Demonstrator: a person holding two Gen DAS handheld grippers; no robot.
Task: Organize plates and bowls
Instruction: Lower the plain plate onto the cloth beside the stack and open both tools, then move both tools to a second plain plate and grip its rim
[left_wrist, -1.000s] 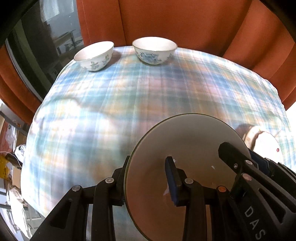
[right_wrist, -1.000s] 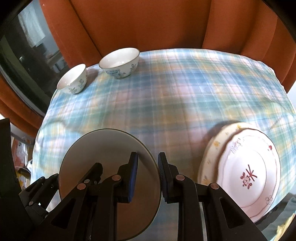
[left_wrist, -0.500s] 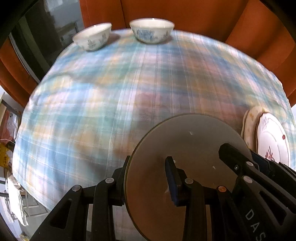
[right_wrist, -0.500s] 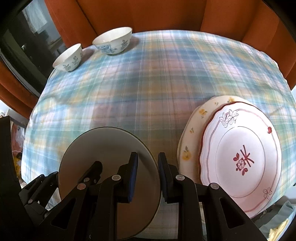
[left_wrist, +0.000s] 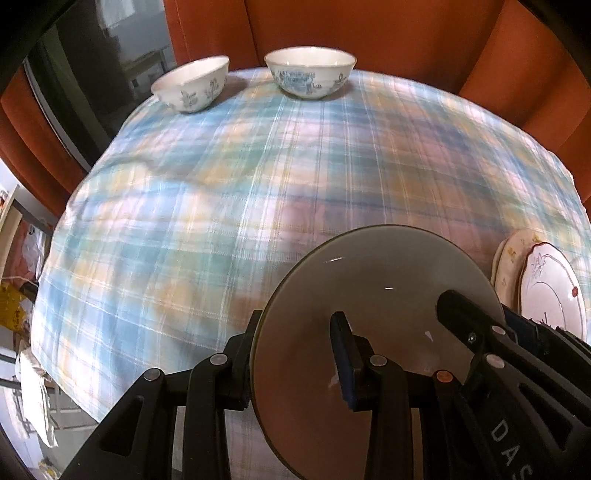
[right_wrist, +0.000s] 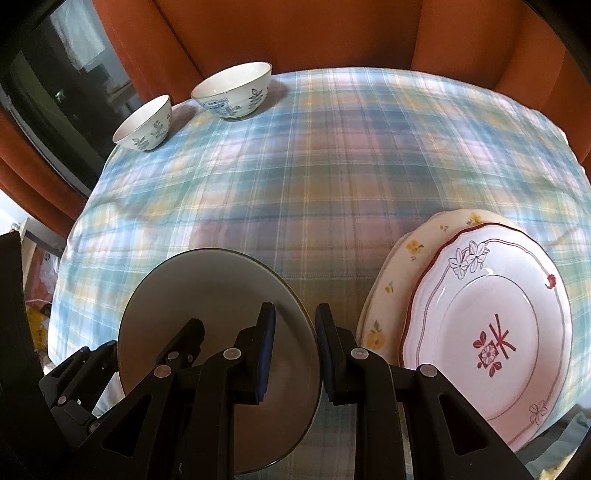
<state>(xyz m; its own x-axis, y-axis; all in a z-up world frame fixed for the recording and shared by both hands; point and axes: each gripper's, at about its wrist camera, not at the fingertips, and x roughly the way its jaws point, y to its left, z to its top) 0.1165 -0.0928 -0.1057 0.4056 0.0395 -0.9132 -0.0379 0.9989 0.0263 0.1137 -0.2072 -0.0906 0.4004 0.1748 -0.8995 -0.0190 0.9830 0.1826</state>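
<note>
Grippers level, clamping grey plate

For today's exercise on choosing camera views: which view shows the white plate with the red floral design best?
The right wrist view. There the white plate with the red floral design appears almost whole, resting on a cream yellow-flowered plate. The left wrist view shows only a sliver at the frame's right edge, partly behind the right gripper.
</note>
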